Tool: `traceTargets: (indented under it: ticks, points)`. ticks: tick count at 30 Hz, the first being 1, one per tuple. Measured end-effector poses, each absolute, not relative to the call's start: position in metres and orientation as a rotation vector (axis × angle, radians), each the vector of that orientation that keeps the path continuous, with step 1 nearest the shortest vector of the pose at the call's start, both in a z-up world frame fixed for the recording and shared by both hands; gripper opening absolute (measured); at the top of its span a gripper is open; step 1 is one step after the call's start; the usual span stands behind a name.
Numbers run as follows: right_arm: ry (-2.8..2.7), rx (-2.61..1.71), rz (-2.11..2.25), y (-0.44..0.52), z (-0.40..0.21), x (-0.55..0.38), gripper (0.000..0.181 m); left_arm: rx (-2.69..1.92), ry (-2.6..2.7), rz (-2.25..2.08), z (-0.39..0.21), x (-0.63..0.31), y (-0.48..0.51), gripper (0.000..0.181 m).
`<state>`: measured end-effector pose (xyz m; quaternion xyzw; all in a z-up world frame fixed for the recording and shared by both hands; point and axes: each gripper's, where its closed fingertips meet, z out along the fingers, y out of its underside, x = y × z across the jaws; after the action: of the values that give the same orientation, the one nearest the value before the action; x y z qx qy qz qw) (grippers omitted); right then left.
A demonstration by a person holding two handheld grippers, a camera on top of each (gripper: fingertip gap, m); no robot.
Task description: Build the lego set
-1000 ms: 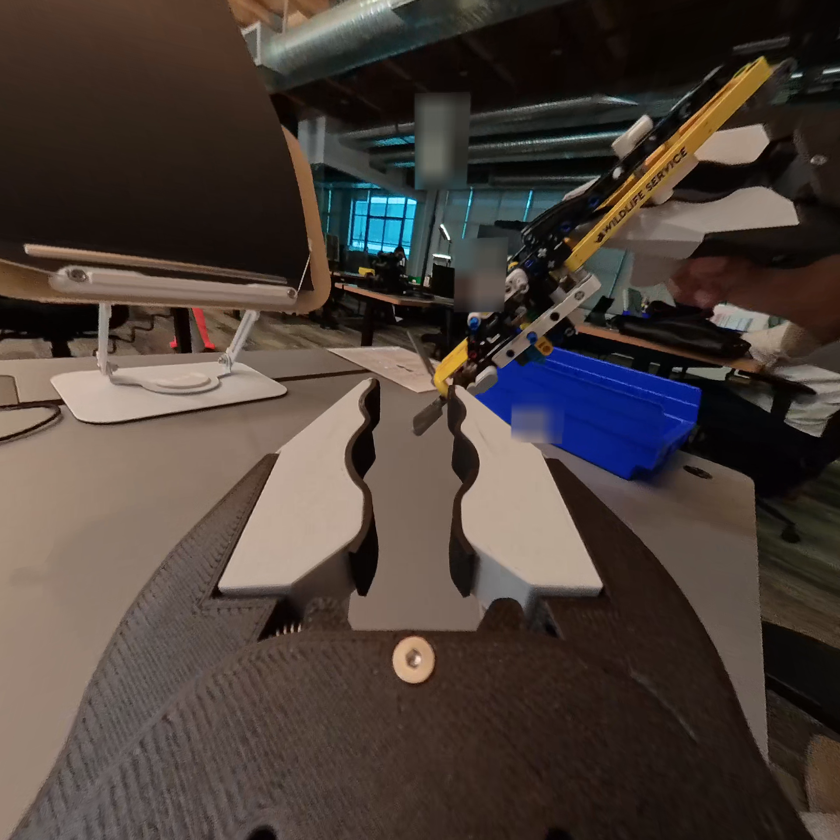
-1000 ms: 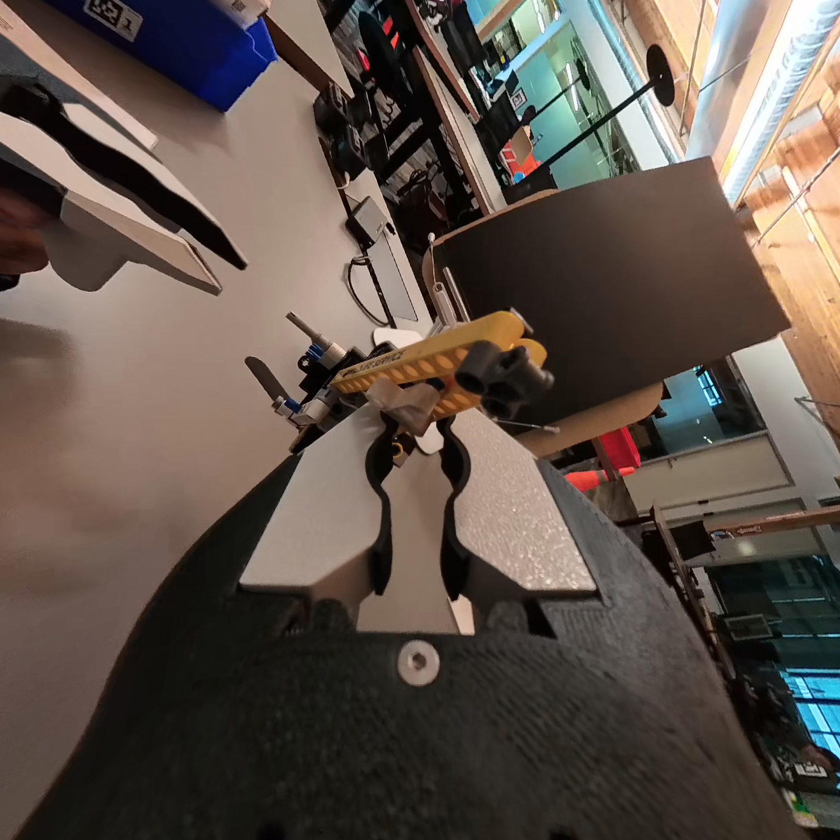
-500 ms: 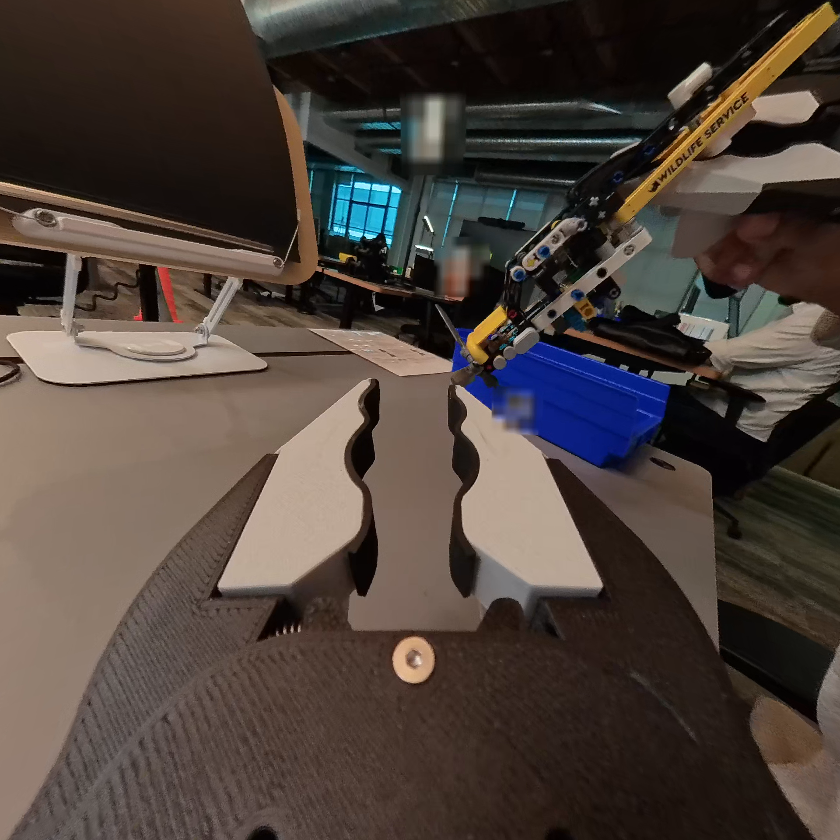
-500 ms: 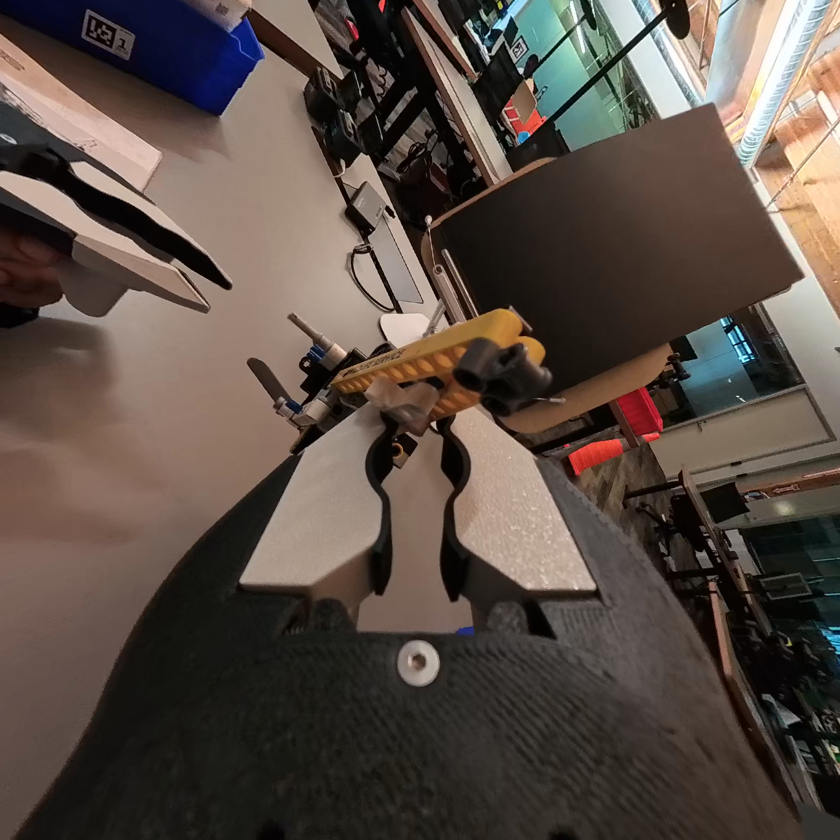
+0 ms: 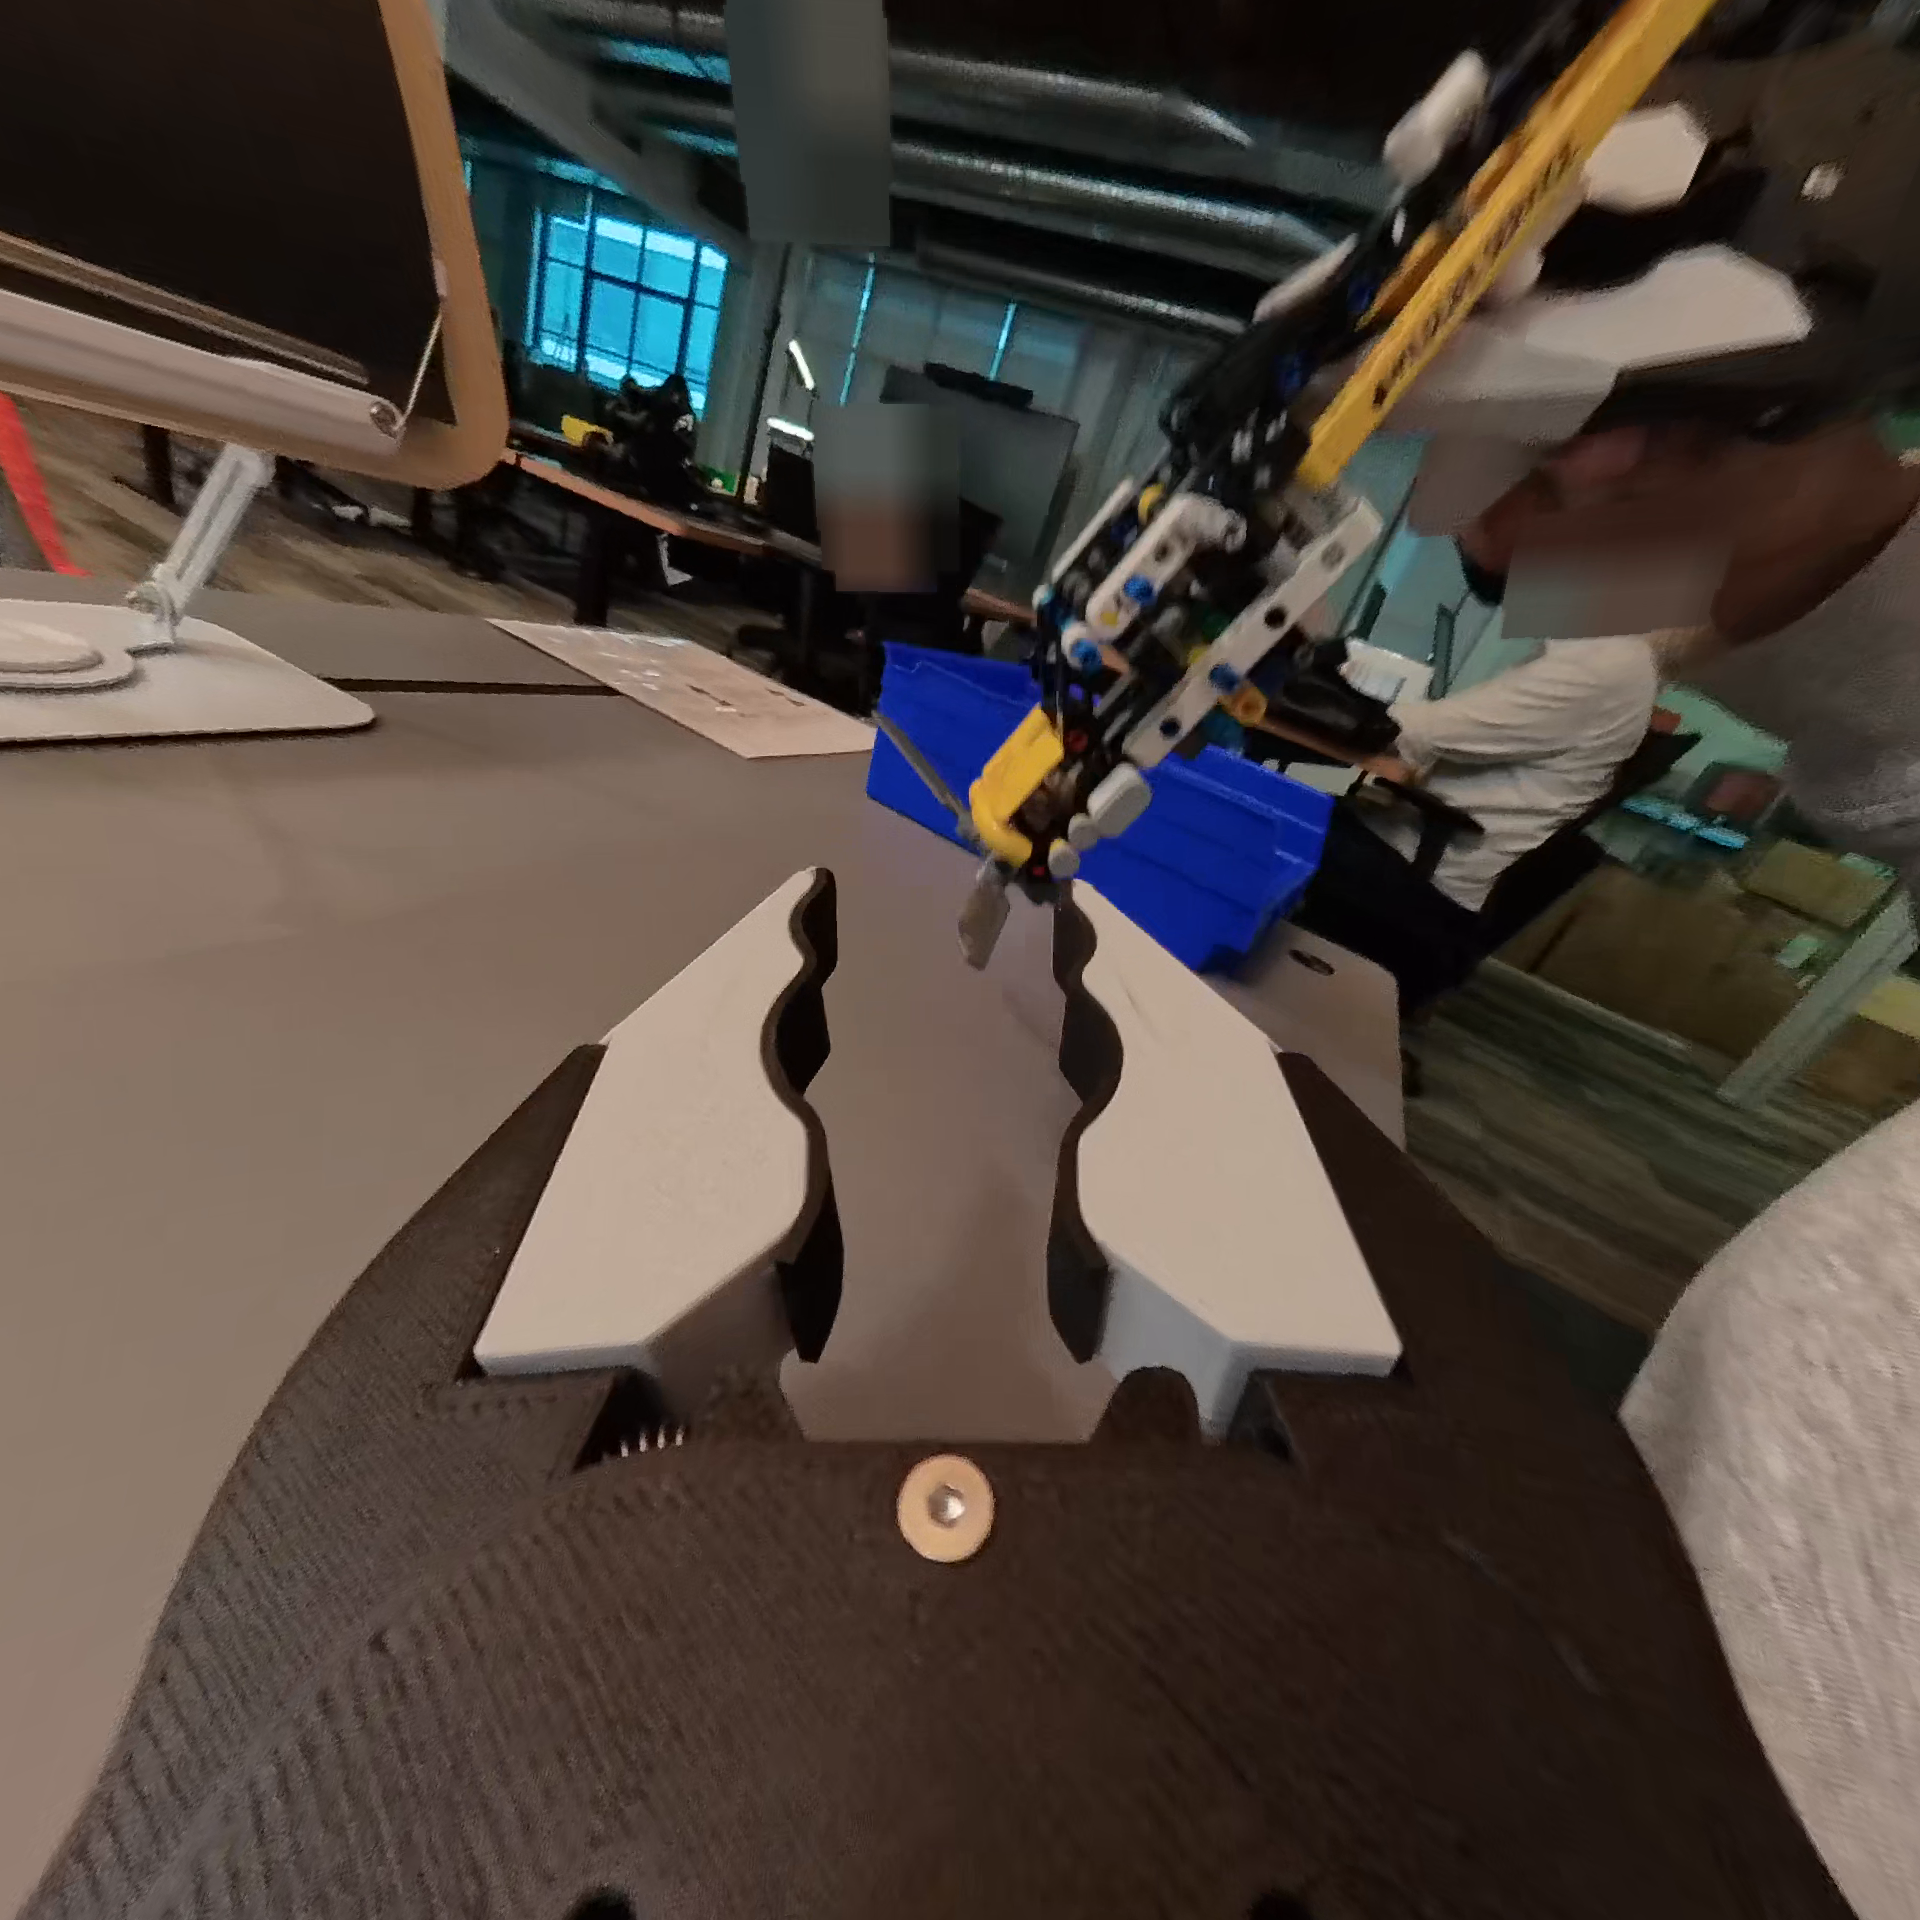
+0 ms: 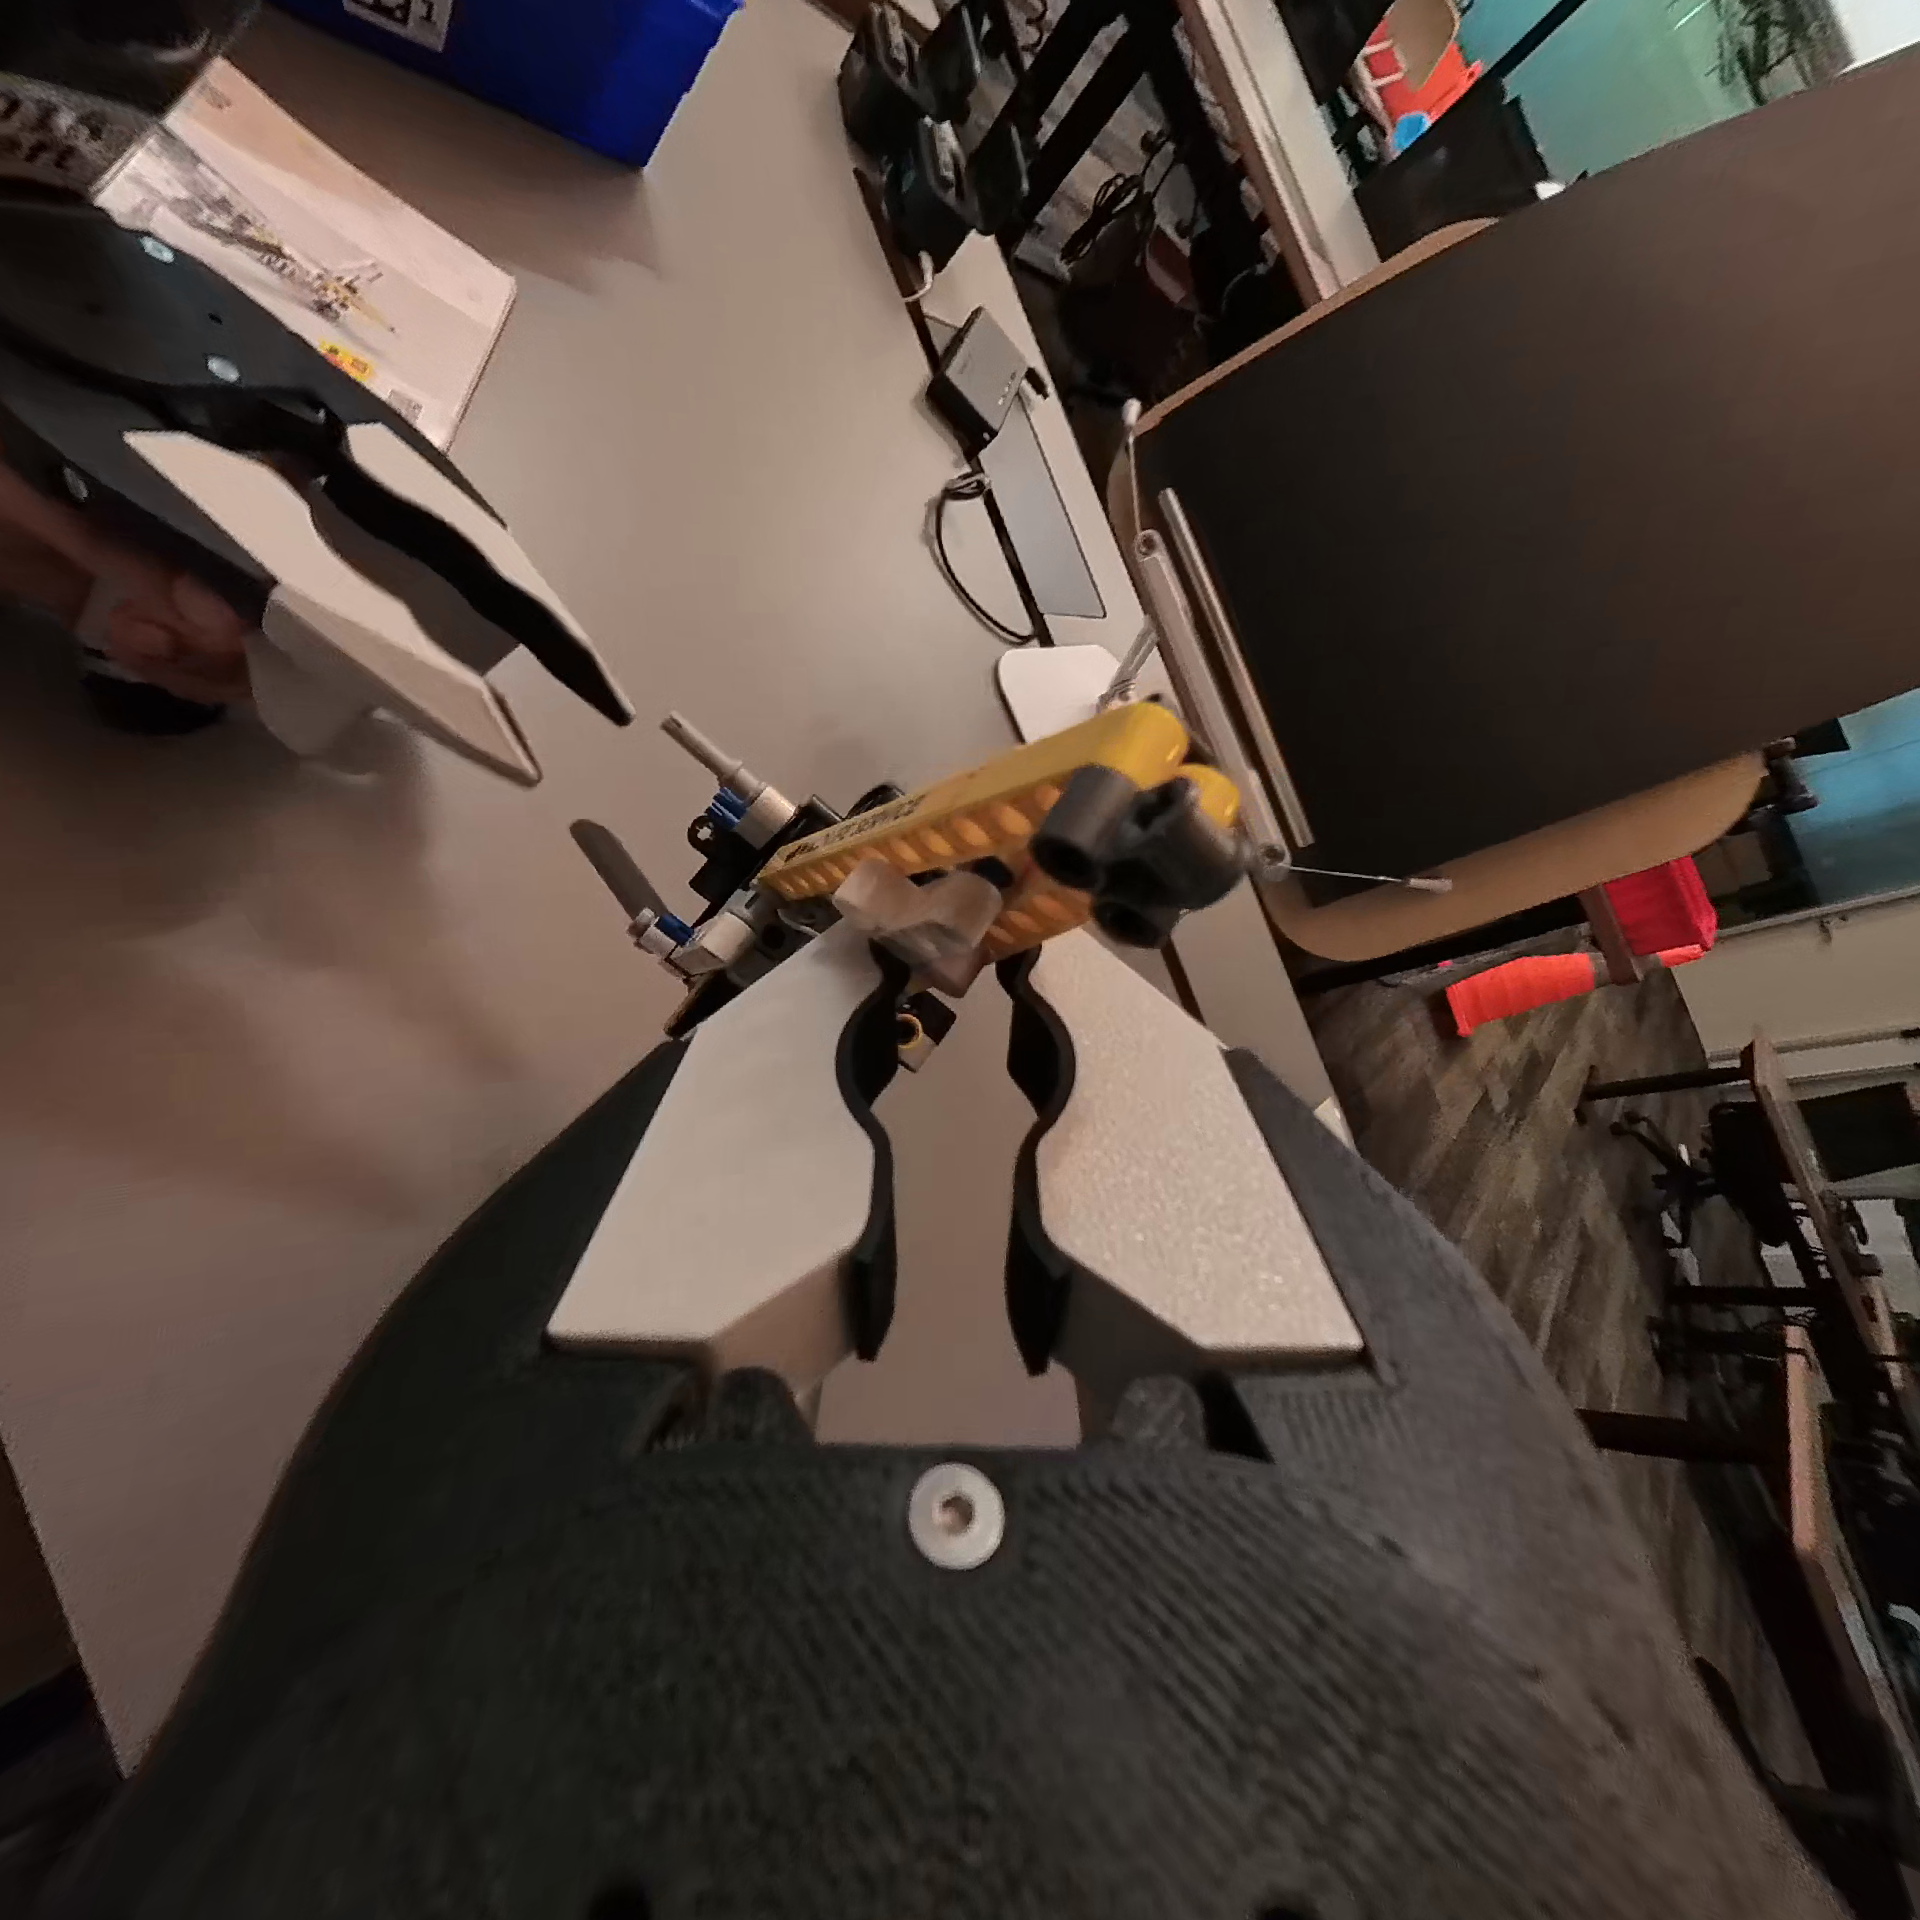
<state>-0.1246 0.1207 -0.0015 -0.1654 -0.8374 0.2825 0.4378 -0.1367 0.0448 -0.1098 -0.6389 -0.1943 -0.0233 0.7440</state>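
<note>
My right gripper (image 6: 945, 956) holds the lego model (image 6: 966, 842) off the grey surface (image 6: 312, 935), its fingers clamped on the long yellow beam near the end that carries a dark grey connector. The rest of the model, a cluster of black, white and grey parts with blue pins, extends past the fingertips toward my left gripper (image 6: 566, 727). A thin grey axle and a flat grey blade-like piece stick out from that far end.

From the left wrist view, the lego model (image 5: 1174, 623) hangs slanted in the air, its lower yellow tip and grey blade piece just above and ahead of my left gripper (image 5: 940, 894). That gripper holds nothing; its jaws stand moderately apart, with bare surface showing between them. The right gripper (image 5: 1590, 260) appears blurred at upper right, closed on the yellow beam.

A blue bin (image 5: 1195, 831) sits near the far edge of the surface, behind the model. An instruction booklet (image 6: 312, 260) lies flat beside it. A dark panel on a white stand (image 5: 177, 686) rises at the left. A person in a white shirt (image 5: 1507, 748) sits at another desk beyond.
</note>
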Motion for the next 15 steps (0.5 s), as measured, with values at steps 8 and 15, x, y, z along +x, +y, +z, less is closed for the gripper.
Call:
traceTargets:
  ticks: [8,15]
  points:
    - [-2.177,-0.374,0.668,0.127,-0.017,-0.113,0.013,-1.332,-0.440,-0.055,-0.099,-0.140,0.040,0.040]
    - [-2.325,-0.318,0.611,0.131,-0.024,-0.112,0.013,-1.365,-0.392,-0.065,-0.100,-0.124,0.060,0.041]
